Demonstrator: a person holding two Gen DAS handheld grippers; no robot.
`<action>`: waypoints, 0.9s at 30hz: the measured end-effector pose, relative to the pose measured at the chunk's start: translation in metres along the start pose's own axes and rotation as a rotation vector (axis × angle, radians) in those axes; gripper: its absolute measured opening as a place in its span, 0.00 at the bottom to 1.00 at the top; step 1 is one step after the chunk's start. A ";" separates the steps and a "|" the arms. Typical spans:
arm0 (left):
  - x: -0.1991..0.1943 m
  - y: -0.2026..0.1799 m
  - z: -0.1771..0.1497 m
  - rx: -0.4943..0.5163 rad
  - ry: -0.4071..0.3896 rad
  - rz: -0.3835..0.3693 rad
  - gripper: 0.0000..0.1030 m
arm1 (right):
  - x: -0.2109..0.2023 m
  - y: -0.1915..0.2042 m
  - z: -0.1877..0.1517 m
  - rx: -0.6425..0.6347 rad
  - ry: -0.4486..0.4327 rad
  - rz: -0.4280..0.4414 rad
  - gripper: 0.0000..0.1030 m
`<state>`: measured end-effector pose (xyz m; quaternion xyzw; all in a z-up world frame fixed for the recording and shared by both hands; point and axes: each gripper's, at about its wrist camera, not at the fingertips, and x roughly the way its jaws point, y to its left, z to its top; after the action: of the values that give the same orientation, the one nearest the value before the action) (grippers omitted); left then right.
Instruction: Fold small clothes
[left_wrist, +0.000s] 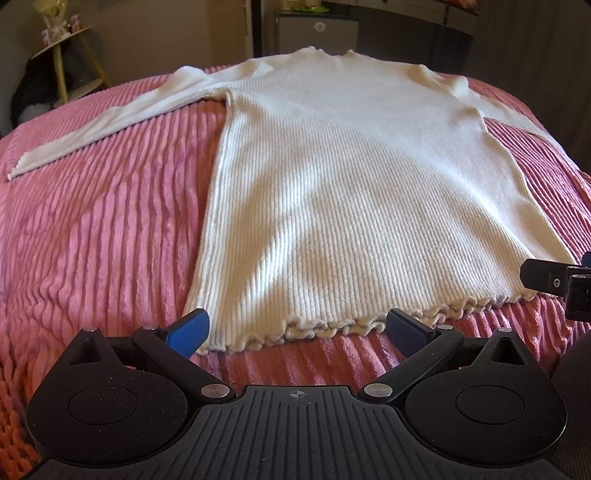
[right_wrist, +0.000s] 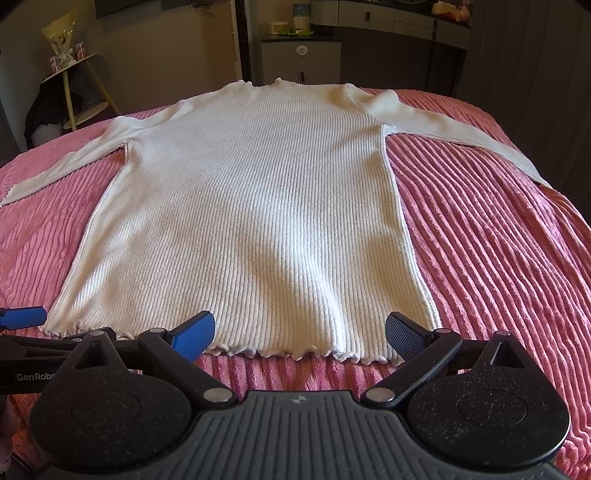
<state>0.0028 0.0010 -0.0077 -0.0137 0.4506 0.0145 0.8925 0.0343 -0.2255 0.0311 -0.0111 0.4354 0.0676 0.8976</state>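
A white ribbed long-sleeved sweater (left_wrist: 351, 177) lies flat on a pink ribbed bedspread (left_wrist: 92, 229), hem nearest me, sleeves spread to both sides. It also shows in the right wrist view (right_wrist: 251, 206). My left gripper (left_wrist: 297, 328) is open, its blue fingers straddling the frilled hem near the sweater's left corner. My right gripper (right_wrist: 299, 334) is open, its fingers straddling the hem near the right corner. Neither holds cloth. The right gripper's black body (left_wrist: 554, 282) shows at the right edge of the left wrist view; a left blue finger (right_wrist: 22, 317) shows at the left edge of the right wrist view.
The pink bedspread (right_wrist: 498, 240) extends around the sweater. A yellow-legged side table (left_wrist: 70, 55) with small items stands at the far left. A grey cabinet (right_wrist: 301, 59) and dark drawers stand behind the bed.
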 end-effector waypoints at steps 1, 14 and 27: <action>0.000 0.000 0.000 -0.002 0.003 -0.001 1.00 | 0.000 0.000 0.000 0.000 0.000 0.000 0.96; 0.002 0.002 0.001 -0.016 0.013 -0.005 1.00 | 0.000 0.000 0.000 0.002 0.001 0.002 0.96; 0.001 0.004 0.001 -0.024 0.013 -0.003 1.00 | 0.000 0.000 -0.001 0.009 0.001 0.007 0.96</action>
<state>0.0044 0.0047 -0.0081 -0.0253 0.4560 0.0185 0.8894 0.0338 -0.2251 0.0305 -0.0054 0.4364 0.0688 0.8971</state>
